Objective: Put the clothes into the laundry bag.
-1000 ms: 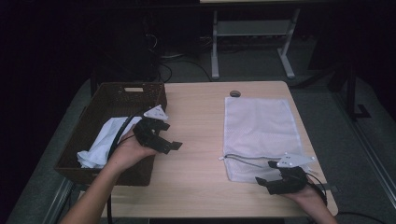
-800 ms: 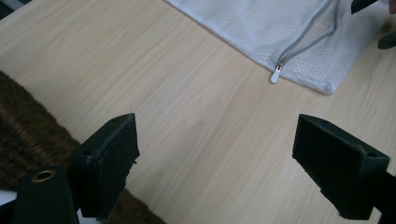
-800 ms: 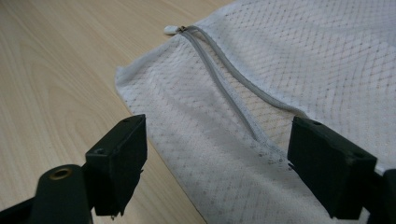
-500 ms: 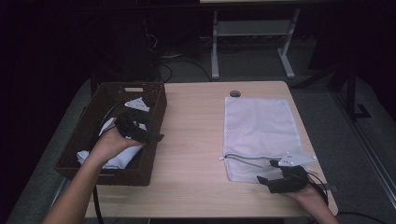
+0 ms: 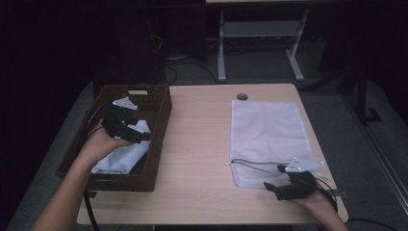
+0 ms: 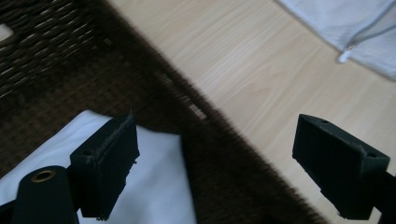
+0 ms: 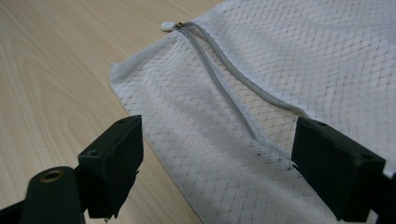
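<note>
A white mesh laundry bag lies flat on the right half of the wooden table, its grey zipper running along the near edge. My right gripper rests open at the bag's near corner, jaws wide over the mesh. A dark wicker basket stands at the table's left edge with white cloth inside. My left gripper hangs open inside the basket, just above the cloth, close to the basket's right wall. Nothing is between either pair of jaws.
A small dark round object lies near the table's far edge. Bare wood stretches between basket and bag. A metal stand and cables sit on the floor behind the table.
My left gripper has moved from above the basket's right rim leftward and down into the basket, over the white cloth. The right gripper has stayed at the bag's near corner.
</note>
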